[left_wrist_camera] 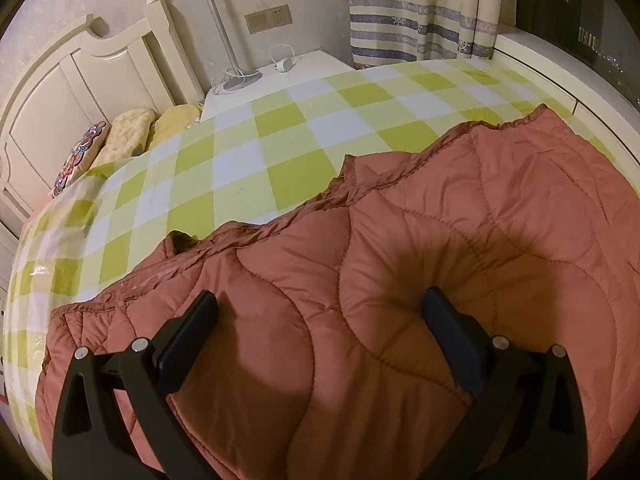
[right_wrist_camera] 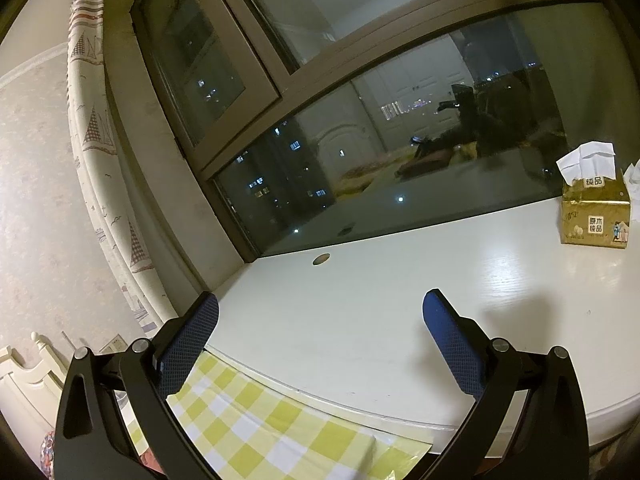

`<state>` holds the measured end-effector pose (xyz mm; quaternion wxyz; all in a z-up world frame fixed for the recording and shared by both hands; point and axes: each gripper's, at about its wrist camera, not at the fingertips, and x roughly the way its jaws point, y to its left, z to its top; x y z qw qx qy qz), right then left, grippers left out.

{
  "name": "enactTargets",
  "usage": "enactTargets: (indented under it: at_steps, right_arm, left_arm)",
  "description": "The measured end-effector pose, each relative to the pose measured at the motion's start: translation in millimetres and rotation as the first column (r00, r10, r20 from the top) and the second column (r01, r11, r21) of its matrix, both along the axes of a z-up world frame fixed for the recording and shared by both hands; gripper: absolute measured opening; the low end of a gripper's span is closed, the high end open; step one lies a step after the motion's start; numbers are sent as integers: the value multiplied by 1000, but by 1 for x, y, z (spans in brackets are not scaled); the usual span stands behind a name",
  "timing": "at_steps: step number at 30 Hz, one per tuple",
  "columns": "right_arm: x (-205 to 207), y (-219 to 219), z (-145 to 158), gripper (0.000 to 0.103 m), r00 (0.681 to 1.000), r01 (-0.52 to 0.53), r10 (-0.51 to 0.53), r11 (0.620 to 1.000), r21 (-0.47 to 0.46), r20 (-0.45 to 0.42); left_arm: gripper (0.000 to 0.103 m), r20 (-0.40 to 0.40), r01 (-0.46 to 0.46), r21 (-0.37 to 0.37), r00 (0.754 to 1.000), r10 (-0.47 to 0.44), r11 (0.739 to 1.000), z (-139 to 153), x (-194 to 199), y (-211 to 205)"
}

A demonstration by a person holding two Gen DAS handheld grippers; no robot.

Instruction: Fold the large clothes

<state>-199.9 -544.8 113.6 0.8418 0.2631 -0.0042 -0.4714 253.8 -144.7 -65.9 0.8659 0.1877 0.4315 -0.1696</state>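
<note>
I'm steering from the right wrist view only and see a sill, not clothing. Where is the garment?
Observer: A rust quilted jacket lies on the checked bedspread, below the left gripper.
Operator: Is the left gripper holding it?
Observer: No, its jaws are open over the jacket, gripping nothing.
Operator: Anything else on the bed?
Observer: Yellow pillows sit by the headboard, apart from the jacket.

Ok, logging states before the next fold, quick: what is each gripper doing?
Left gripper: open, empty, over the quilted coat.
Right gripper: open, empty, facing the window ledge.
</note>
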Motion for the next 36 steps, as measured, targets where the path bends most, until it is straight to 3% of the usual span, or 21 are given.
enactTargets:
  at_steps: [5, 11, 18, 29, 36]
  right_arm:
    - [1, 0, 0, 98, 1000, -1, 1, 1000, 0, 0]
    - [2, 1, 0, 98, 1000, -4, 4, 1000, 2, -1]
    - [2, 3, 2, 98, 1000, -4, 4, 1000, -4, 0]
    - [8, 4, 1, 98, 1000, -18, 18, 1000, -6, -7]
    - [31, 17, 0, 98, 997, -67, 66, 998, -20, -40]
  left_arm:
    - [101, 79, 4, -33, 997, -2, 999, 22, -18, 5]
    - [101, 165, 119, -67, 980, -107, 991, 50, -57, -7]
    - [101, 92, 173, 48, 980, -177, 984, 14, -60, -27]
    - [101, 152, 120, -42, 982, -112, 992, 40, -67, 17]
    - [101, 145, -95, -119, 983, 112, 988, 53, -24, 102]
